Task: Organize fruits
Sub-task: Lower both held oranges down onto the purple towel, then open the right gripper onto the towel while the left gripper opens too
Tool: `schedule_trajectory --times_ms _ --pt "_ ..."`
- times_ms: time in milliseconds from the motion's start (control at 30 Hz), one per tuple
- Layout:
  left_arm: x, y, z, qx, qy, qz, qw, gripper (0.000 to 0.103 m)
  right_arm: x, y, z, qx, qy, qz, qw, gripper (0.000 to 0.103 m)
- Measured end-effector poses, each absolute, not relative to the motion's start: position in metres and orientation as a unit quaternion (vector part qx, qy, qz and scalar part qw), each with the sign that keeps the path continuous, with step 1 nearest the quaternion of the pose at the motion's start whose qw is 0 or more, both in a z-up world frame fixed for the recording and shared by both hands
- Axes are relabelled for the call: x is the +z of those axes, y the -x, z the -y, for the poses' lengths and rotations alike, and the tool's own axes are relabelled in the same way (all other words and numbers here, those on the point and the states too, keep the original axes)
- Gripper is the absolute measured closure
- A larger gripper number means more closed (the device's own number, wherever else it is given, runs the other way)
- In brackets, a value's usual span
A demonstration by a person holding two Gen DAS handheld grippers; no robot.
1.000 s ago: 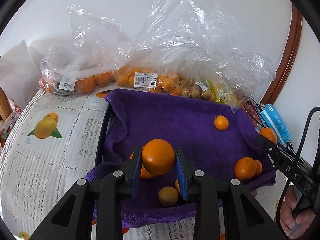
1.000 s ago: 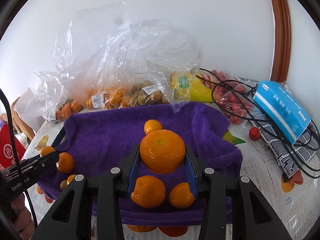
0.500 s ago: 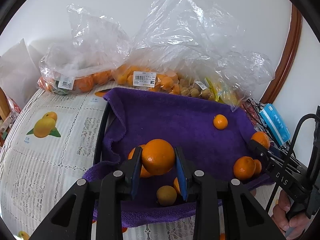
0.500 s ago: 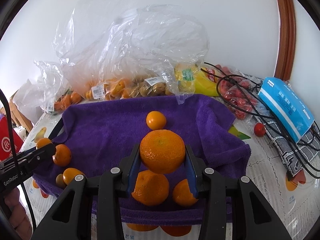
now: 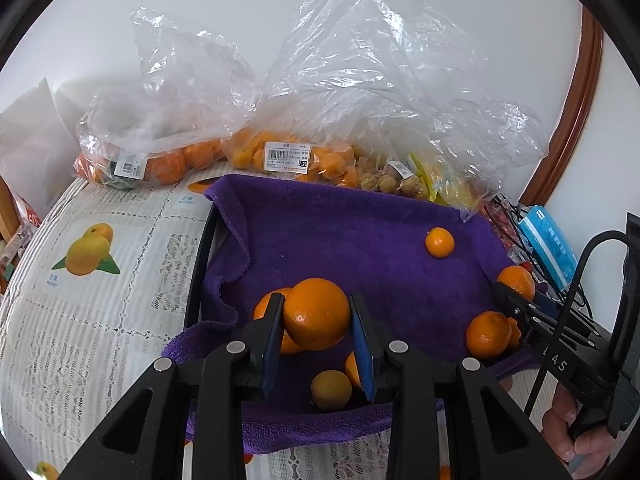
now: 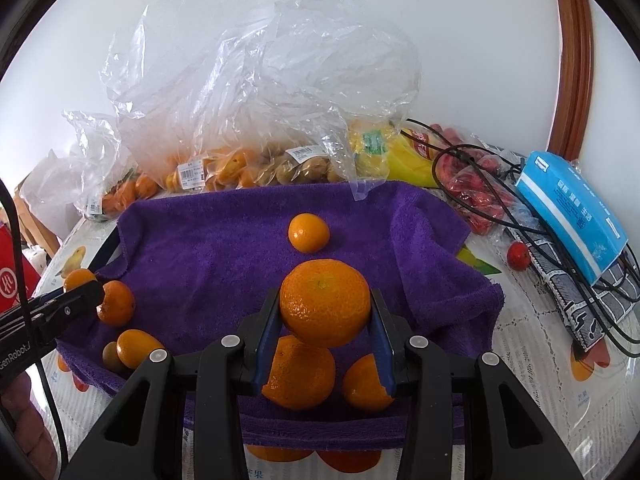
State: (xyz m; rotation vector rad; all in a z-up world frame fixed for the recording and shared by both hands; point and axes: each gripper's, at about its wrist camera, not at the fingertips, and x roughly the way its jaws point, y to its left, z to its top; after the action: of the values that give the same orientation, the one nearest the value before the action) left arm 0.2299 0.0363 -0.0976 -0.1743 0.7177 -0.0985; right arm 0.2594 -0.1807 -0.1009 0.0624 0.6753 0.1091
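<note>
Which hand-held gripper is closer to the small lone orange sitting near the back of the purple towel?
Right. The right hand-held gripper sits just in front of the small orange, nearly in line; the left hand-held gripper is farther off, toward the purple towel's opposite side.

left gripper [image 5: 316, 316] clamping orange [image 5: 317, 313], purple towel [image 5: 340, 232] below, bagged fruit [image 5: 288, 156] behind

black gripper arms [image 5: 316, 364], blue fingers [image 5: 362, 344], silver screws, black cable.

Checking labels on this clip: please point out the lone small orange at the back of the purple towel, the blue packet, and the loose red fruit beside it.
small orange [image 6: 309, 233], right wrist view, centre of its peel.
blue packet [image 6: 568, 204], right wrist view, top face.
red fruit [image 6: 518, 255], right wrist view, middle of its skin.
</note>
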Motion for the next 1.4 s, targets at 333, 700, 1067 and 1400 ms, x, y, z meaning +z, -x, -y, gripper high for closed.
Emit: schedule_trajectory --times_ms 333,700,1067,1400 --pt "-0.098 -0.231 -0.037 -0.048 0.086 -0.35 0.931 0.073 -0.106 -0.264 0.179 0.049 -0.027 -0.344 0.937 0.061" --pt "-0.098 -0.23 -0.036 -0.048 0.086 -0.35 0.931 0.073 -0.109 -0.266 0.18 0.042 -0.024 -0.352 0.935 0.061" --pt "-0.098 -0.229 -0.035 -0.05 0.084 -0.349 0.932 0.073 -0.109 -0.266 0.179 0.04 -0.019 -0.35 0.936 0.061" --pt "-0.093 -0.228 -0.045 -0.067 0.12 -0.344 0.929 0.073 -0.097 -0.259 0.19 0.028 -0.032 -0.328 0.944 0.061"
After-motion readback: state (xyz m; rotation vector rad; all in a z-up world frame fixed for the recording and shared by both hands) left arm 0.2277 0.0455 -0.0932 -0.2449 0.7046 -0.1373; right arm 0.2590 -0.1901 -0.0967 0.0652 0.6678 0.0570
